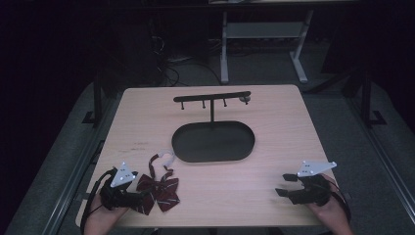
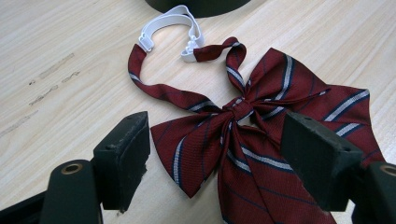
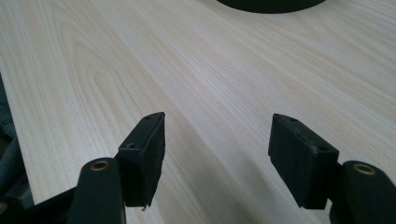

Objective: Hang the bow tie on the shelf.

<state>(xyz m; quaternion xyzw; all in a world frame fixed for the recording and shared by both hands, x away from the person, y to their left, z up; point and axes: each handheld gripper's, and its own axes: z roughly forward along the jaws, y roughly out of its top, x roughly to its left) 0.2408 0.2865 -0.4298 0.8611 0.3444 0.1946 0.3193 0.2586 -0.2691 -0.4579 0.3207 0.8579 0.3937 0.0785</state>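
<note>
We see left gripper (image 2: 215,154) jaws wide, straddling woven maroon striped bow tie (image 2: 261,126), white elastic strap (image 2: 170,21); right gripper (image 3: 217,154) wide over pale wood-grain table (image 3: 187,70).

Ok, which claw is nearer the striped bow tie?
Left. The left claw hovers open right over the bow tie; the right claw sits far across the table.

Maroon striped bow tie (image 2: 261,135), flat, white strap

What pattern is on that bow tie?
Dark red bow tie with thin pale stripes, clearest in the left gripper view.
</note>
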